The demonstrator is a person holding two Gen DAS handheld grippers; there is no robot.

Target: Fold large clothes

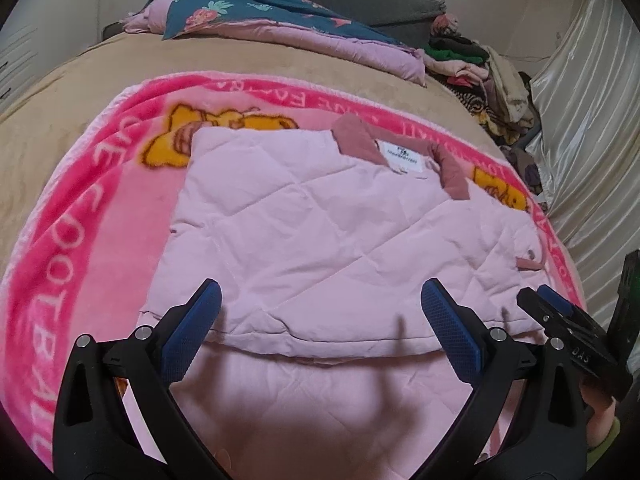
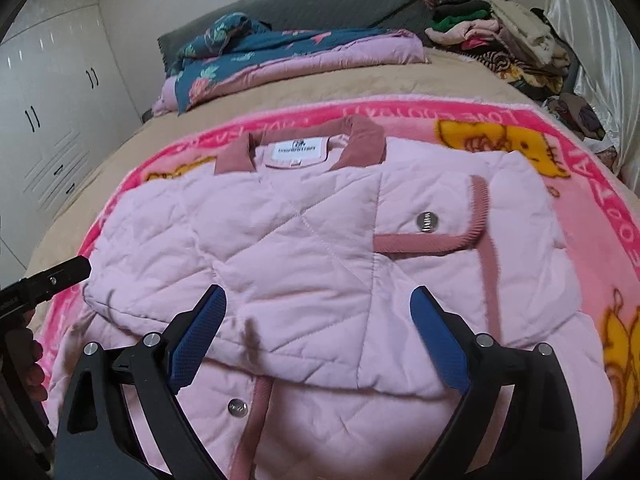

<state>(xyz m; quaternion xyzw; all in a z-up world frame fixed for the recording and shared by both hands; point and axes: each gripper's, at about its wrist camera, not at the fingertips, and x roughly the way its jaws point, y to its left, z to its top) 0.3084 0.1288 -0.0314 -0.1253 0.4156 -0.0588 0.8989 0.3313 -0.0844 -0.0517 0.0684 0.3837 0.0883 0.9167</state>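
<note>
Both grippers hang wide open and empty: the left gripper (image 1: 320, 320) and the right gripper (image 2: 318, 328) each straddle, without touching, the near folded edge of the pale pink quilted jacket (image 2: 304, 240). The jacket lies flat just ahead and below, its collar (image 2: 352, 140) at the far end, so its long axis runs away from the tools. Neither hand looks nearer. The bright pink cartoon fleece blanket (image 1: 100, 220) leaves bare margin either side; piled clothes (image 2: 500, 40) sit well apart.

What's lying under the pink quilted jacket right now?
The pink quilted jacket lies on a pink cartoon blanket, spread over the tan bed cover. The blanket's middle is covered by the jacket.
</note>
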